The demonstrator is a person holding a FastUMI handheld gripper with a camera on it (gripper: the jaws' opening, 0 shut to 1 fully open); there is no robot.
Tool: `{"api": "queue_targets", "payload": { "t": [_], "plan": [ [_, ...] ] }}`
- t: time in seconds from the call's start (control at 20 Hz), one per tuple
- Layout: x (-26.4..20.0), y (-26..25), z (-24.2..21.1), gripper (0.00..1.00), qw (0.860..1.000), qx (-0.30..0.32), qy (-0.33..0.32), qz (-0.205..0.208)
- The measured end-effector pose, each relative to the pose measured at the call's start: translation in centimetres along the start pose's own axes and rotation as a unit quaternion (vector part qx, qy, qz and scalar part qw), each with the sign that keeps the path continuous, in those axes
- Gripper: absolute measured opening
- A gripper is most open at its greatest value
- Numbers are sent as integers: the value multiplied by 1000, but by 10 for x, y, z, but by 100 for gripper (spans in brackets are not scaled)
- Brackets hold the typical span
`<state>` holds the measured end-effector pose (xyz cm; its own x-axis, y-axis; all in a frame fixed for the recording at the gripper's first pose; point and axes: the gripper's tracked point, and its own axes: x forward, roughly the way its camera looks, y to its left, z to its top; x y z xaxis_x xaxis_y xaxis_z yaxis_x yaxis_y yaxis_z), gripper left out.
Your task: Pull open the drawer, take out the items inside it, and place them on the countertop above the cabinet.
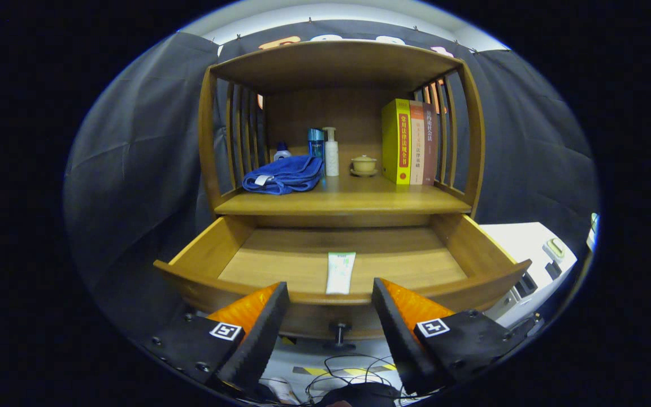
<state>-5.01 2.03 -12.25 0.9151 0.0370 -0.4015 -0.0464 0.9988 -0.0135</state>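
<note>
The wooden drawer [207, 249] stands pulled out under the cabinet's countertop [359, 200]. A white tube with a green band [341, 272] lies flat on the drawer floor near its front wall, pointing front to back. My gripper [330, 302] is open, its fingers spread wide just in front of the drawer's front panel, with the tube lined up beyond the gap between them. The drawer's knob [339, 333] shows below, between the fingers. Nothing is held.
On the countertop sit a folded blue towel [285, 174], a small bottle [282, 151], a blue bottle [316, 141], a white pump bottle [331, 152], a small lidded pot [363, 164] and three upright books [410, 141]. Slatted sides and a top shelf enclose it. A white appliance [534, 254] stands right; cables [348, 367] lie on the floor.
</note>
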Motion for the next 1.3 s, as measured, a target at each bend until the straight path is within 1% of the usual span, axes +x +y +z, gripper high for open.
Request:
{"api": "queue_targets", "payload": {
  "t": [0.2, 0.35, 0.5, 0.55, 0.65, 0.75, 0.85, 0.95, 1.05, 1.3],
  "plan": [
    [28, -4, 16, 97, 1000, -8, 18, -2],
    [53, -11, 19, 97, 999, 7, 37, -7],
    [78, -16, 18, 97, 997, 11, 73, -11],
    [84, -16, 20, 98, 996, 13, 86, -7],
    [95, -8, 32, 97, 994, 36, 103, 7],
    [105, -17, 46, 97, 993, 26, 117, -5],
    [117, -20, 54, 97, 991, 19, 135, -9],
    [126, -19, 54, 97, 988, 32, 150, -9],
    [135, -19, 44, 97, 983, 40, 179, -8],
    [150, -21, 9, 97, 969, 26, 247, -11]
  ]
}}
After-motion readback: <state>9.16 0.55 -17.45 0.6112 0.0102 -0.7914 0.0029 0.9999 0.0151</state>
